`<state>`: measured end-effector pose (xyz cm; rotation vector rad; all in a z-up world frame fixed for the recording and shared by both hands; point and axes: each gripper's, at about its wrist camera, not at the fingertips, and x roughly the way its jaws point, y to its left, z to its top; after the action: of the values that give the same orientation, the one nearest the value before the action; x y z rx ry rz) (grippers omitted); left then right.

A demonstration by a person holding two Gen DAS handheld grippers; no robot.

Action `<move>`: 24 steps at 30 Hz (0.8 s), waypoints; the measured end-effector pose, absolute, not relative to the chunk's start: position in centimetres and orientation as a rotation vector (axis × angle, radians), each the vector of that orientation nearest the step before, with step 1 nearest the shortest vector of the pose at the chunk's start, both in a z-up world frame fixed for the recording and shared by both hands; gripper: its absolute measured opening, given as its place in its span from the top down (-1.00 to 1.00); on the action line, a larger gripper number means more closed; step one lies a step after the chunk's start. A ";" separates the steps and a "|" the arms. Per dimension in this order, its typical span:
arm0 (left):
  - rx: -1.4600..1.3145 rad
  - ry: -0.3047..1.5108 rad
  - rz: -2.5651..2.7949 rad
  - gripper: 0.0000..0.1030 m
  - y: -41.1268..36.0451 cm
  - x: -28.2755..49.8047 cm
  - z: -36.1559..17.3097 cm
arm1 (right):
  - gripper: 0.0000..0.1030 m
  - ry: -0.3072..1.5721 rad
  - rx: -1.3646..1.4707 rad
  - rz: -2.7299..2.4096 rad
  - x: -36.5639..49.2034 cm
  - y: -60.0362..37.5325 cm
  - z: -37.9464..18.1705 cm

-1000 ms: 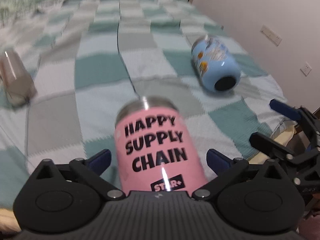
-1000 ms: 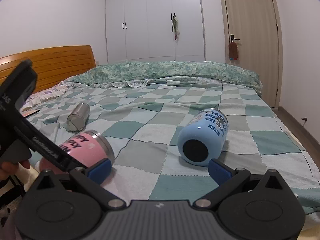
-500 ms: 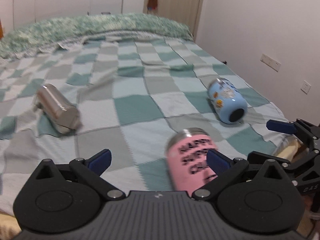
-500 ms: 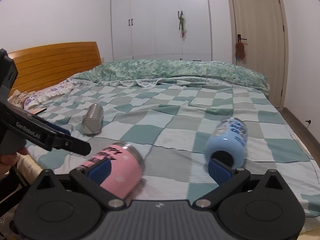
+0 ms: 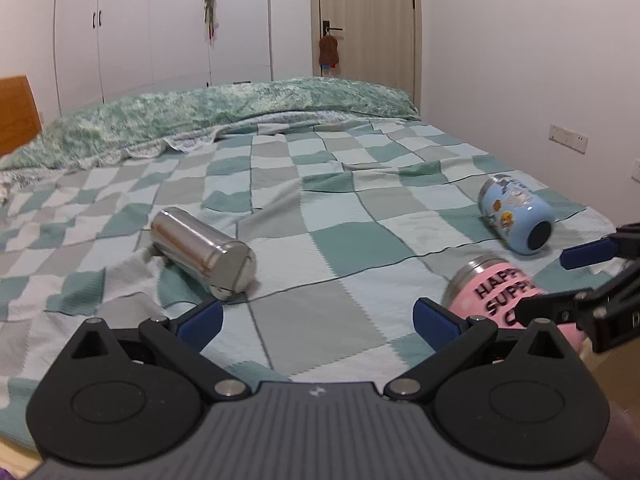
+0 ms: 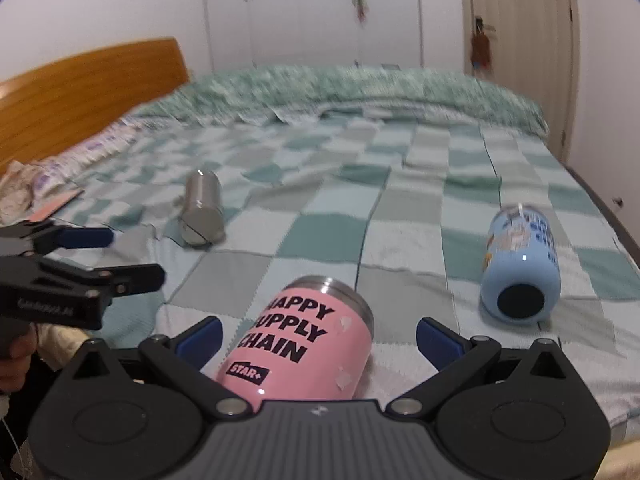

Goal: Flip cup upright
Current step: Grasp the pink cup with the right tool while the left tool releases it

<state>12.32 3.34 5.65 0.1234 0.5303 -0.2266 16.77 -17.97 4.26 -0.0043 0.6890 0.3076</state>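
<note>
**Pink cup lying between my right fingers**

My right gripper (image 6: 318, 338) is spread wide around the pink steel-rimmed cup (image 6: 304, 344) lying on its side on the green checked bedspread (image 6: 400, 216). My left gripper (image 5: 318, 322) is open, empty, near the silver steel tumbler (image 5: 204, 254).

Bare bed (image 6: 400, 240) lies between the 3 cups; pink cup (image 6: 304, 344) fills the gap between the right fingers (image 6: 438, 342); steel cup (image 6: 202, 208) and blue cup (image 6: 520, 256) lie well apart.
</note>
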 end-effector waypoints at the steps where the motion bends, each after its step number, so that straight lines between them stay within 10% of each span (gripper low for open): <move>1: 0.129 0.524 -0.229 -1.00 3.4 12.4 5.5 | -1.00 0.717 0.004 0.294 17.2 -17.8 4.2; 24: 0.137 0.519 -0.275 -1.00 4.7 13.9 3.2 | -0.72 1.198 0.138 0.253 25.9 -15.9 0.7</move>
<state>13.88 4.68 3.21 0.1370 0.5187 -0.2745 25.90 -15.94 0.66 0.1378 1.1983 0.2530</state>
